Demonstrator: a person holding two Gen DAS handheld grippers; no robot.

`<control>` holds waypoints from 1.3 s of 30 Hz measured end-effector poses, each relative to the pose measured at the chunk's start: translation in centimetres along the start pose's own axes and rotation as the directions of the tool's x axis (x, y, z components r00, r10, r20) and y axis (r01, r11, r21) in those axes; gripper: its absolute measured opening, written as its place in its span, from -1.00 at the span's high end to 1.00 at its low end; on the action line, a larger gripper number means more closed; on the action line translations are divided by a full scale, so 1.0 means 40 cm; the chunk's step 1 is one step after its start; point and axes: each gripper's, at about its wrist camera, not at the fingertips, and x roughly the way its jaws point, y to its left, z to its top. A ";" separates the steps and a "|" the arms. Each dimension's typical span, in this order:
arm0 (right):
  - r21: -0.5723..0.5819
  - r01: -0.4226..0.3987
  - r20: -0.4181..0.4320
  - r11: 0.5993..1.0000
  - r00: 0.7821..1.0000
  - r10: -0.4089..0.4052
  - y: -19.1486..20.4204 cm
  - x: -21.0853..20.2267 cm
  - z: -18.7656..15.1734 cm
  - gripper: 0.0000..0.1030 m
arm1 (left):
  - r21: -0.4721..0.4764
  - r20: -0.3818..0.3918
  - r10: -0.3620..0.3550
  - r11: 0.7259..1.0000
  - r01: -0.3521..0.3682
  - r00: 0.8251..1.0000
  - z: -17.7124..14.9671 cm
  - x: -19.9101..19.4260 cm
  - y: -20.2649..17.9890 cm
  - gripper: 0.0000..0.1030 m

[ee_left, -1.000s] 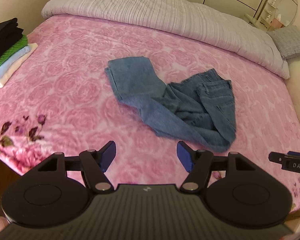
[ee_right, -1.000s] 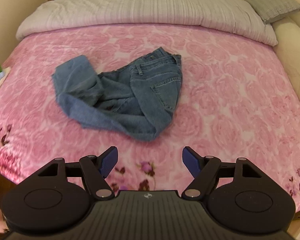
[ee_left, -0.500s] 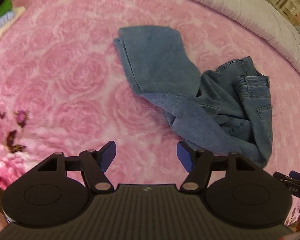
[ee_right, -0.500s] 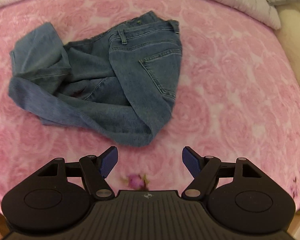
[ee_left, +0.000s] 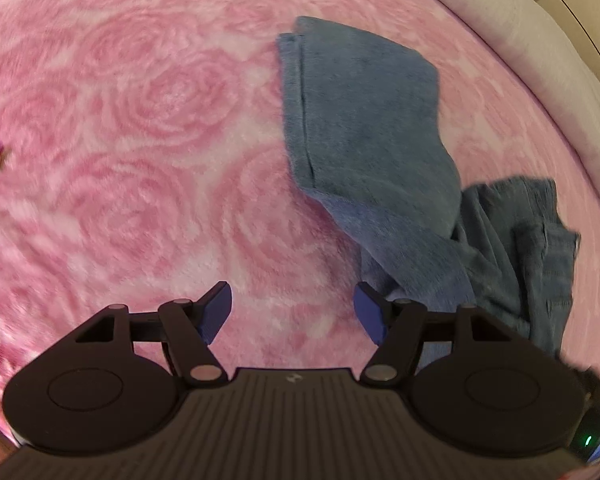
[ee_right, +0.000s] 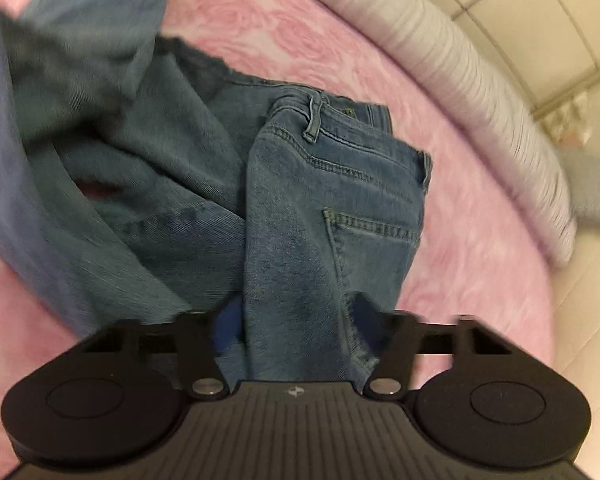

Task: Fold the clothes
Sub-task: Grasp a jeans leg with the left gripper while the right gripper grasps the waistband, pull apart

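Here, crumpled blue denim jeans point(ee_right: 320, 208) lie on a pink rose-patterned plush bedspread point(ee_left: 139, 120). The right gripper point(ee_right: 295, 328) is closing, its jaws straddling a fold of denim below the back pocket. The left gripper point(ee_left: 291, 312) hangs released above bare bedspread, just beside a trouser leg.

Black ribbed left gripper point(ee_left: 291, 314), blue-padded jaws

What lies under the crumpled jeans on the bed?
The jeans lie on a pink rose-patterned blanket, which shows all around them. Whatever sits directly beneath the heap is covered by denim. The right claw is closing on a fold of them.
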 end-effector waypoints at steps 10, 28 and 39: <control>0.711 -0.053 -0.108 0.702 0.977 0.184 -0.352 0.044 -0.155 0.79 | -0.424 0.109 -0.176 0.882 0.205 0.978 0.085 0.078 0.108 -0.22; 0.577 -0.028 -0.063 0.817 0.995 0.079 -0.356 0.060 -0.064 0.77 | -0.449 0.054 -0.211 0.868 0.212 0.976 0.129 0.220 0.046 0.85; 0.933 -0.246 0.275 0.263 0.958 -0.077 -0.593 -0.223 -0.280 0.96 | 0.013 0.464 -0.357 0.918 0.397 0.811 0.239 -0.172 -0.040 0.93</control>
